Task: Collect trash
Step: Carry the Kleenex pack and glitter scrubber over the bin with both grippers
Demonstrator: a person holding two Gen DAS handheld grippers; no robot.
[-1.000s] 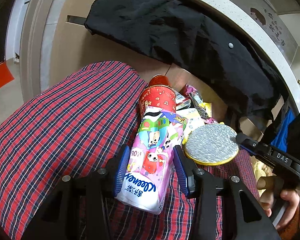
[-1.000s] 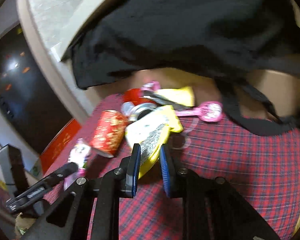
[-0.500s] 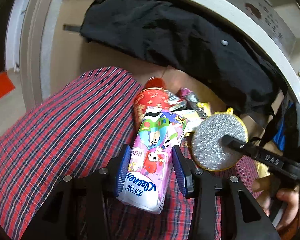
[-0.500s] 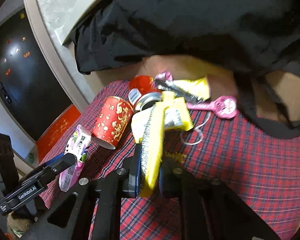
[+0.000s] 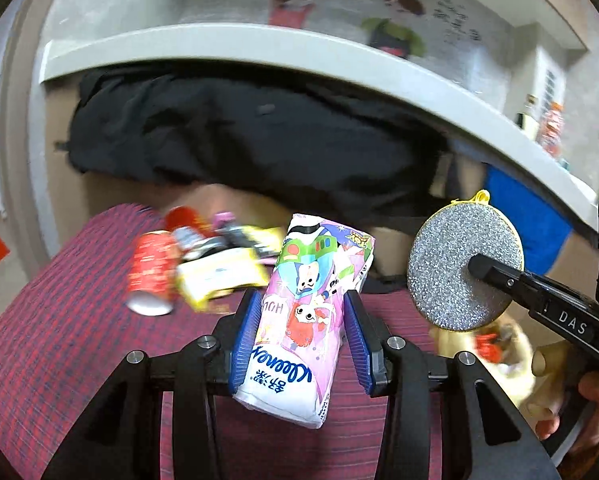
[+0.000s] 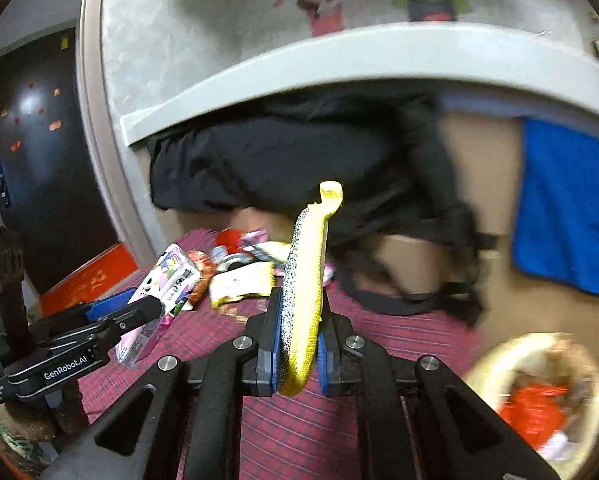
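My left gripper (image 5: 301, 336) is shut on a pink Kleenex tissue pack (image 5: 307, 312) and holds it above the red plaid cloth (image 5: 59, 340). My right gripper (image 6: 297, 344) is shut on a round silver-and-yellow scrub pad (image 6: 303, 280), seen edge-on; the pad also shows in the left wrist view (image 5: 463, 268). A red can (image 5: 151, 272), a yellow wrapper (image 5: 219, 276) and other small litter lie in a pile on the cloth behind. A pale basket (image 6: 535, 392) holding red trash sits at the lower right.
A black jacket (image 5: 239, 140) lies along the back under a grey ledge (image 5: 259, 52). A blue cloth (image 6: 567, 204) hangs at the right. Brown cardboard (image 6: 479, 160) stands behind the cloth. A dark doorway (image 6: 31, 140) is at the left.
Both grippers have risen and pulled back with their loads. The tissue pack and the scrub pad are lifted off the cloth, and the litter pile is now farther away.
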